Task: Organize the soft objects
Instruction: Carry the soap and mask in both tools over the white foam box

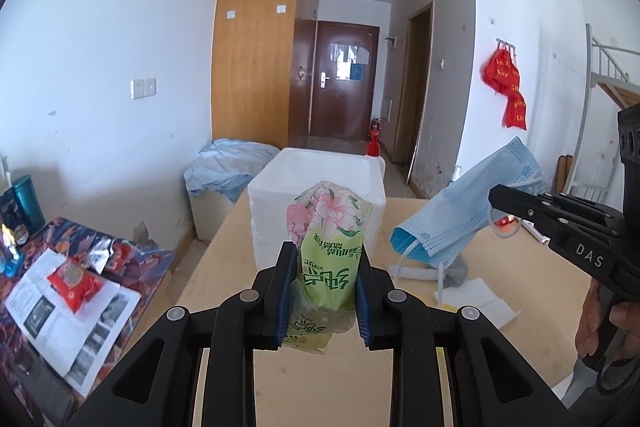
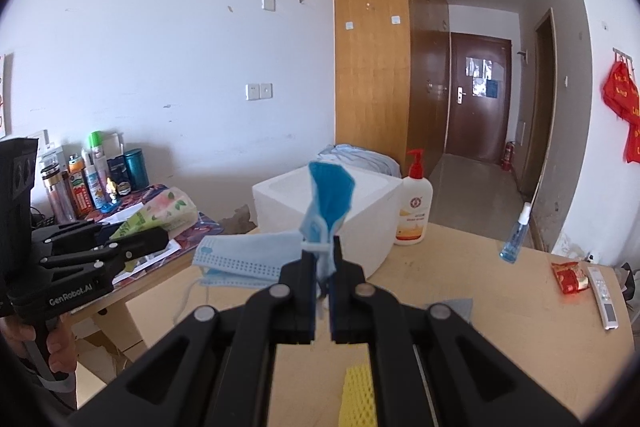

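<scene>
While aloft, tissue pack (image 1: 326, 255) inside left gripper (image 1: 325, 269).

The tissue pack (image 1: 326, 251) is wrapped in thin, glossy, crinkled plastic film printed with flowers, held in a left claw (image 1: 326, 291) of matt black plastic with smooth blue pads (image 1: 286, 291). The face mask (image 2: 326, 211) is soft, matt, pleated non-woven cloth, pinched in the equally matt black right claw (image 2: 322, 283). Beneath lie a smooth, pale wood-look worktop (image 1: 320, 379), a white foam box (image 1: 316, 179) with a grainy, dull surface, and a glossy plastic pump bottle (image 2: 414, 211).
</scene>
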{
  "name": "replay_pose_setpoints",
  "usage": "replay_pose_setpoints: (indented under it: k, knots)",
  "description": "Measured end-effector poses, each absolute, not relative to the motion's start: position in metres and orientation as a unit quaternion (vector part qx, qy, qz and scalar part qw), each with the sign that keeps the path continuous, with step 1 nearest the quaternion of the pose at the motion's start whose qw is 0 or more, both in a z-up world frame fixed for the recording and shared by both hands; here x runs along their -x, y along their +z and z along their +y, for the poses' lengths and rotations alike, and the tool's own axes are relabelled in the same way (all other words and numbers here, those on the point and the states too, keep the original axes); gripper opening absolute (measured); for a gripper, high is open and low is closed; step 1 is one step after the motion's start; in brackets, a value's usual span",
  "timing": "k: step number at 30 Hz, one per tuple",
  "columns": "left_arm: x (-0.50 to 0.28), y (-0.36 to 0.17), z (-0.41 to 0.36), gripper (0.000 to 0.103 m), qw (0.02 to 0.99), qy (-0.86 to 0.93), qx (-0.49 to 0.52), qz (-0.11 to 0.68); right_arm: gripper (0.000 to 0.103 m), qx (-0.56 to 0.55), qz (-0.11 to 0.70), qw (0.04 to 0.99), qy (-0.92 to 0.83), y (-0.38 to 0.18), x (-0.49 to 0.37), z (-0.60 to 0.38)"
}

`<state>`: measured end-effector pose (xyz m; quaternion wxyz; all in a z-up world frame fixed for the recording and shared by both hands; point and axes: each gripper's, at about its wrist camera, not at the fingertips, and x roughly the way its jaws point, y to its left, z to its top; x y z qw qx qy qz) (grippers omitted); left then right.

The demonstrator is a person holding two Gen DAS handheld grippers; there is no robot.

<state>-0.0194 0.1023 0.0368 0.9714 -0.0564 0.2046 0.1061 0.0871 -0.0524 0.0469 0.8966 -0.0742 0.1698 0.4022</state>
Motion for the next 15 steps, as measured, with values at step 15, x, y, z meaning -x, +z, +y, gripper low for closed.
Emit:
replay_pose_setpoints:
  k: [15]
  knots:
    - [-0.045, 0.058, 0.125, 0.028, 0.973, 0.097, 0.056, 0.200, 0.007, 0.090, 0.164, 0.903, 0.386, 0.069, -0.127, -0.019]
